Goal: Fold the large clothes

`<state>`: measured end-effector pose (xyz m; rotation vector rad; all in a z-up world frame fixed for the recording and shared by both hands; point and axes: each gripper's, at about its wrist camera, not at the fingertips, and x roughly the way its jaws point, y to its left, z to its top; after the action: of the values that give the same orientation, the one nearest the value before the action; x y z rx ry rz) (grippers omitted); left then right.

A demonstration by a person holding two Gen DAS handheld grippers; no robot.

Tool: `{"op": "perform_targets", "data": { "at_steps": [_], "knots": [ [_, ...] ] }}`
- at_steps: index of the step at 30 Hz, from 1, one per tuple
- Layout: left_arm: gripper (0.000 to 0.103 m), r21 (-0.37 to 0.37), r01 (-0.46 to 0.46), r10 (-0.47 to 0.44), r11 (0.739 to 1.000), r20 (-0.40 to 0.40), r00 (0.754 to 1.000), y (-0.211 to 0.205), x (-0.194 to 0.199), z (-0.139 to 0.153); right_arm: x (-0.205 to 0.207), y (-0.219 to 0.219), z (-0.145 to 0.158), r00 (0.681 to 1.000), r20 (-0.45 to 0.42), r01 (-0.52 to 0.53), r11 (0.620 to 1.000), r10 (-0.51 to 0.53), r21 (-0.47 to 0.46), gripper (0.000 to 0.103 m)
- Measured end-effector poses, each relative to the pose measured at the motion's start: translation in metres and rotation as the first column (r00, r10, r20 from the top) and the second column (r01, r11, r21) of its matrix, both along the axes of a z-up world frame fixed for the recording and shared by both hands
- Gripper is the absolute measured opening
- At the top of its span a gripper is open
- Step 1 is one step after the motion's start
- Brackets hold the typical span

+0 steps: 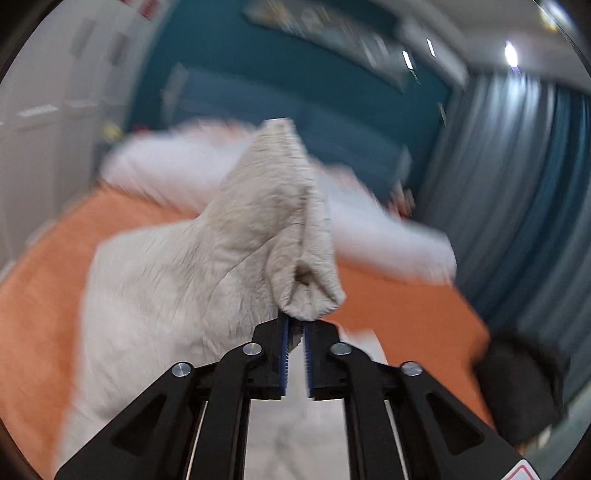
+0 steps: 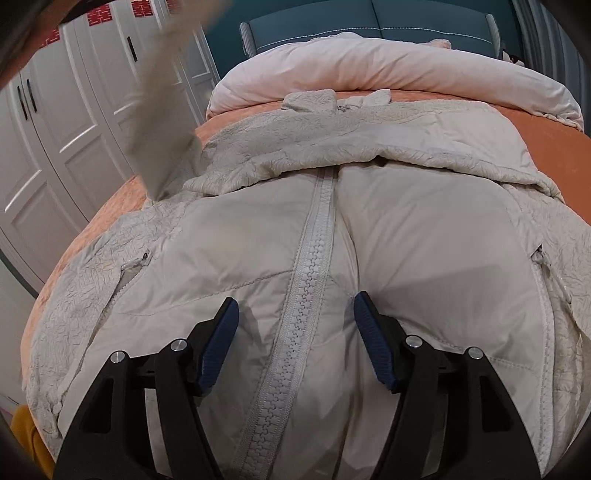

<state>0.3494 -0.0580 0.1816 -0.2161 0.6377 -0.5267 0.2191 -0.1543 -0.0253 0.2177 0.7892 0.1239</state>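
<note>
A cream padded jacket [image 2: 424,240] lies front up on the bed, its white zipper [image 2: 306,280] closed down the middle. My right gripper [image 2: 293,310] hovers open just above the zipper, one finger on each side, with nothing pinched. My left gripper [image 1: 295,332] is shut on the cuff end of the jacket's sleeve [image 1: 280,206], which rises in front of the camera. In the right wrist view the same sleeve [image 2: 166,110] shows as a blurred strip lifted at the upper left. The rest of the jacket [image 1: 147,295] spreads below the left gripper.
The orange bedsheet [image 2: 554,140] shows around the jacket. A bunched white duvet [image 2: 369,66] lies against the teal headboard [image 2: 369,18]. White wardrobe doors [image 2: 55,129] stand along the left, blue-grey curtains [image 1: 517,184] on the right. A dark blurred shape [image 1: 524,384] sits at the bed's edge.
</note>
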Motion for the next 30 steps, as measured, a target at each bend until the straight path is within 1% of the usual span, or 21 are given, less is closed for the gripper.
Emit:
{"op": "perform_targets", "data": {
  "at_steps": [1, 2, 3, 4, 6, 8, 9, 10, 12, 13, 15, 16, 18, 20, 22, 23, 25, 26, 28, 29, 30],
  "knots": [
    [0.029, 0.026, 0.044, -0.043, 0.999, -0.065, 0.997, -0.025, 0.000, -0.020, -0.001, -0.001, 0.000, 1.000, 0.001, -0.001, 1.000, 0.001, 0.006, 0.063],
    [0.034, 0.051, 0.069, -0.061, 0.996, -0.138, 0.988, -0.046, -0.001, -0.043, -0.003, 0.000, 0.001, 1.000, 0.001, 0.000, 1.000, 0.000, 0.012, 0.063],
    [0.036, 0.064, 0.065, -0.053, 0.996, -0.179, 0.982, -0.054, 0.000, -0.058, -0.003, -0.002, 0.001, 1.000, 0.002, 0.000, 1.000, 0.000, 0.023, 0.063],
    [0.036, 0.072, 0.064, -0.048, 0.995, -0.207, 0.977, -0.054, -0.002, -0.068, -0.004, -0.007, 0.001, 1.000, 0.005, -0.001, 0.998, 0.001, 0.062, 0.063],
    [0.038, 0.023, 0.014, -0.009, 1.000, -0.206, 0.979, -0.034, -0.003, -0.074, -0.006, -0.009, 0.002, 1.000, 0.012, -0.004, 0.997, 0.003, 0.080, 0.063],
    [0.044, -0.008, -0.030, 0.028, 1.000, -0.189, 0.982, -0.006, 0.004, -0.066, -0.006, -0.008, 0.002, 1.000, 0.015, -0.008, 0.997, 0.007, 0.081, 0.064],
    [0.048, 0.007, -0.059, 0.059, 0.998, -0.175, 0.983, 0.006, 0.007, -0.063, -0.007, -0.008, 0.003, 1.000, 0.015, -0.009, 0.997, 0.008, 0.082, 0.064],
    [0.049, 0.027, -0.091, 0.094, 0.995, -0.157, 0.983, 0.023, 0.010, -0.058, -0.006, -0.008, 0.003, 1.000, 0.014, -0.009, 0.996, 0.008, 0.083, 0.064],
    [0.049, 0.073, -0.162, 0.171, 0.984, -0.132, 0.976, 0.056, 0.019, -0.056, -0.006, -0.010, 0.006, 1.000, 0.008, -0.007, 0.995, 0.006, 0.099, 0.064],
    [0.049, 0.097, -0.204, 0.216, 0.974, -0.138, 0.967, 0.076, 0.027, -0.060, -0.005, -0.013, 0.009, 1.000, 0.000, 0.000, 0.994, 0.000, 0.113, 0.064],
    [0.049, 0.135, -0.271, 0.290, 0.953, -0.152, 0.945, 0.100, 0.036, -0.066, -0.005, -0.028, 0.022, 0.999, -0.001, 0.044, 0.983, -0.044, 0.180, 0.064],
    [0.049, 0.151, -0.295, 0.318, 0.943, -0.156, 0.935, 0.116, 0.035, -0.074, -0.003, -0.042, 0.033, 0.996, 0.012, 0.085, 0.971, -0.090, 0.223, 0.064],
    [0.049, 0.199, -0.343, 0.377, 0.918, -0.163, 0.912, 0.135, 0.038, -0.091, 0.007, -0.065, 0.049, 0.987, 0.027, 0.150, 0.957, -0.161, 0.247, 0.064],
    [0.049, 0.235, -0.373, 0.417, 0.897, -0.176, 0.892, 0.151, 0.040, -0.112, 0.030, -0.092, 0.065, 0.974, 0.012, 0.217, 0.945, -0.227, 0.245, 0.065],
    [0.049, 0.247, -0.384, 0.433, 0.890, -0.193, 0.880, 0.163, 0.036, -0.126, 0.058, -0.115, 0.073, 0.963, -0.008, 0.263, 0.932, -0.270, 0.249, 0.065],
    [0.049, 0.253, -0.391, 0.443, 0.885, -0.203, 0.873, 0.162, 0.038, -0.136, 0.078, -0.128, 0.076, 0.956, -0.017, 0.288, 0.926, -0.292, 0.243, 0.065],
    [0.050, 0.258, -0.398, 0.454, 0.881, -0.216, 0.864, 0.164, 0.041, -0.150, 0.108, -0.139, 0.072, 0.944, -0.058, 0.329, 0.924, -0.324, 0.194, 0.065],
    [0.049, 0.259, -0.398, 0.456, 0.880, -0.222, 0.862, 0.167, 0.044, -0.157, 0.121, -0.141, 0.069, 0.941, -0.089, 0.336, 0.925, -0.325, 0.179, 0.067],
    [0.049, 0.286, -0.401, 0.470, 0.870, -0.236, 0.851, 0.167, 0.051, -0.173, 0.145, -0.142, 0.051, 0.937, -0.168, 0.333, 0.927, -0.305, 0.174, 0.067],
    [0.050, 0.301, -0.401, 0.478, 0.865, -0.250, 0.842, 0.168, 0.053, -0.185, 0.148, -0.140, 0.043, 0.940, -0.187, 0.318, 0.930, -0.285, 0.185, 0.064],
    [0.051, 0.309, -0.402, 0.483, 0.862, -0.262, 0.835, 0.169, 0.053, -0.195, 0.151, -0.135, 0.038, 0.949, -0.192, 0.288, 0.937, -0.251, 0.198, 0.033]
  ]
}}
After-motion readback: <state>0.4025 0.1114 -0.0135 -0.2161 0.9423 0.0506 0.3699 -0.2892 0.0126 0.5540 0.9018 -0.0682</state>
